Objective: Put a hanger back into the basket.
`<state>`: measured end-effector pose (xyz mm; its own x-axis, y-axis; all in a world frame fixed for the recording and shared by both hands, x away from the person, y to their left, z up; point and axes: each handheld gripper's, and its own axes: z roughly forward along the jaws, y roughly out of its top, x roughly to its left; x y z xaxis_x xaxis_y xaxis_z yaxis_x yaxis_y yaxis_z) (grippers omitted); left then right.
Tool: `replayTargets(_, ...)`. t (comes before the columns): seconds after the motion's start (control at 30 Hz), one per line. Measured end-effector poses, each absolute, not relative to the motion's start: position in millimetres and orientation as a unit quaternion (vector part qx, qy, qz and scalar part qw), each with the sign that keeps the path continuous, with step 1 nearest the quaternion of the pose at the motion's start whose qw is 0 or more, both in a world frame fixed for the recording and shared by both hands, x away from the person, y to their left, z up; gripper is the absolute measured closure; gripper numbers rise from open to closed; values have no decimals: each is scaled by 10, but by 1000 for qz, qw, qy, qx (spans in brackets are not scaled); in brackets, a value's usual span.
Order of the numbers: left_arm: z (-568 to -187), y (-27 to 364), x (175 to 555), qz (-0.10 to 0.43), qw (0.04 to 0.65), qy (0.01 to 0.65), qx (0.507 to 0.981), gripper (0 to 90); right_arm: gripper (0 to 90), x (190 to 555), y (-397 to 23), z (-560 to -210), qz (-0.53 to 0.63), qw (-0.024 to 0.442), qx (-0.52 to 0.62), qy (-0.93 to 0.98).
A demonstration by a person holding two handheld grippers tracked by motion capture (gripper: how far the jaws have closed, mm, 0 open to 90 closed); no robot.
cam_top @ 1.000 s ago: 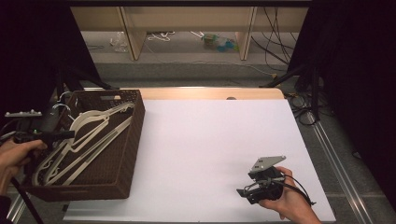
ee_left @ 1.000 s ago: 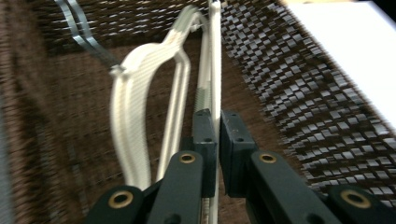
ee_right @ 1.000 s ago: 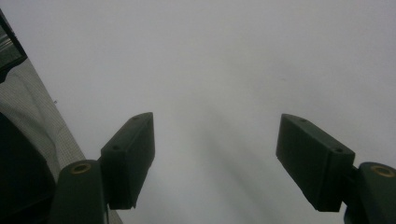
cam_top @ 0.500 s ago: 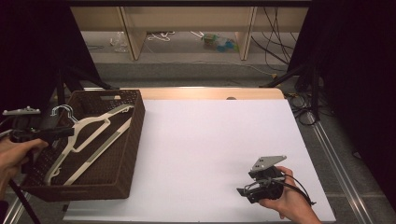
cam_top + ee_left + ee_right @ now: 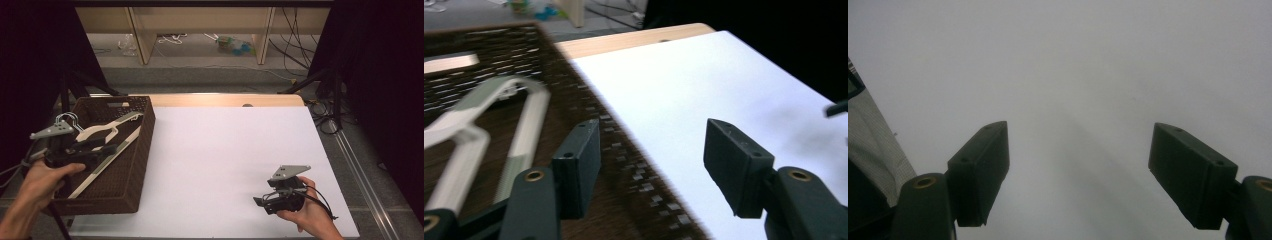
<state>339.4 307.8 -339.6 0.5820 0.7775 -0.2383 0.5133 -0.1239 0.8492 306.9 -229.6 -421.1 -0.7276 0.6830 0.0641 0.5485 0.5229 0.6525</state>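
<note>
We judge the work barely begun: our left gripper (image 5: 651,165), jaws spread, hovers over the basket (image 5: 137,165) at 9 o'clock where the hangers (image 5: 107,132) lie ungrasped, while our right gripper (image 5: 1078,172), also spread, idles at 5 o'clock.

The basket (image 5: 131,165) is dark brown woven wicker, rough and ribbed, with a matt look. Inside it lie hangers (image 5: 107,131) of pale wood, smooth and lightly satin, one with a greyish band; thin metal wire hooks (image 5: 67,118) show at their far end. The table (image 5: 225,150) is covered by a white sheet, flat, smooth and matt, with a strip of light bare wood (image 5: 225,100) along its far edge. Both grippers have matt black plastic jaws, and the right gripper (image 5: 265,202) carries a dull grey plate on top
</note>
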Motion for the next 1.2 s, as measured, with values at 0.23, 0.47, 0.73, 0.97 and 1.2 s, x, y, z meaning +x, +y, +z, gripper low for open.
replayTargets(0.23, -3472, 2679, 3263, 131, 518, 401, 744, 348, 212, 3096, -2323, -4201, 355, 104, 360, 856)
replayTargets(0.47, -3643, 2362, 3202, 115, 527, 387, 748, 326, 186, 3094, -2352, -4194, 372, 105, 364, 847)
replayTargets(0.73, -3793, 2122, 3117, 121, 535, 360, 755, 318, 176, 3092, -2387, -4173, 398, 124, 370, 830)
replayTargets(0.97, -3957, 1972, 2953, 128, 547, 341, 754, 297, 174, 3071, -2408, -4145, 416, 132, 381, 815)
replayTargets(1.2, -4170, 1861, 2797, 144, 538, 312, 770, 224, 170, 2971, -2488, -4189, 428, 130, 384, 807)
